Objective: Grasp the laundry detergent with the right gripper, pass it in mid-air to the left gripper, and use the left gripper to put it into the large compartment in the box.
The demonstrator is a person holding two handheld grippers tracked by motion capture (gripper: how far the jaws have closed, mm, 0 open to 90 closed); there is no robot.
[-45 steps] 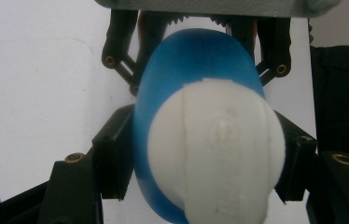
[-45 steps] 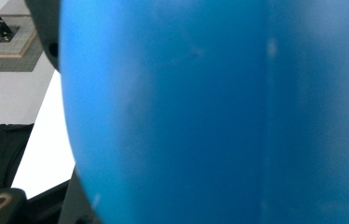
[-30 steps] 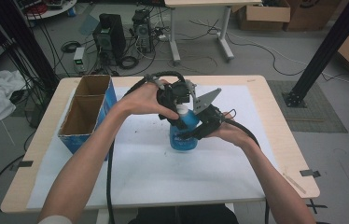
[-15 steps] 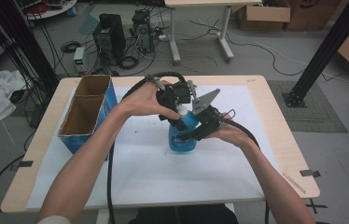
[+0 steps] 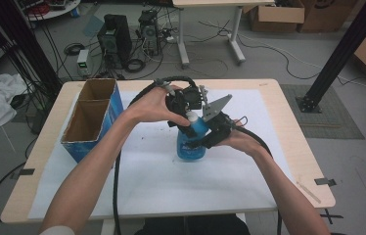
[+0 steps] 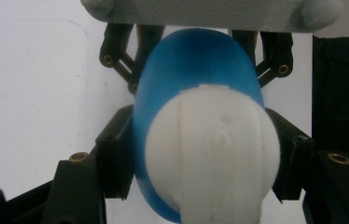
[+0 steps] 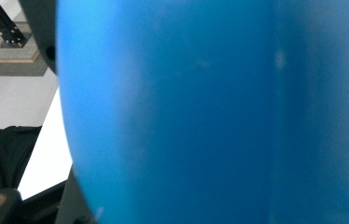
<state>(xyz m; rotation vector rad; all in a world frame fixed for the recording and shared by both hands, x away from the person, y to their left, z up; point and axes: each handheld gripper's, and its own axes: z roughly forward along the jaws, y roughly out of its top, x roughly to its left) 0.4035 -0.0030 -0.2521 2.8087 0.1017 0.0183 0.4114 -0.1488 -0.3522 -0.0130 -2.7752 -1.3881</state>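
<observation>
Two grips are already made: the left gripper (image 6: 200,154) clamps its jaws on the white cap (image 6: 212,154) of the blue bottle (image 5: 192,139), and the right gripper (image 5: 209,138) presses against its body, though I cannot tell whether it has closed. Standing mid-table on the white sheet (image 5: 171,181) beside the cardboard box (image 5: 90,120), the bottle appears capped, so I judge the cap work unfinished.

Wooden table (image 5: 288,122): white sheet (image 5: 171,181), cardboard box (image 5: 90,120), blue bottle (image 5: 191,144).

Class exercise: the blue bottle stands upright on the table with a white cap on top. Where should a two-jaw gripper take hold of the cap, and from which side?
Grip the white cap across its narrow width, coming from straight above. The blue bottle stands upright, so the cap faces up, and in the left gripper view the left gripper likely already has a jaw on either side of it. The right gripper steadies the body.
</observation>
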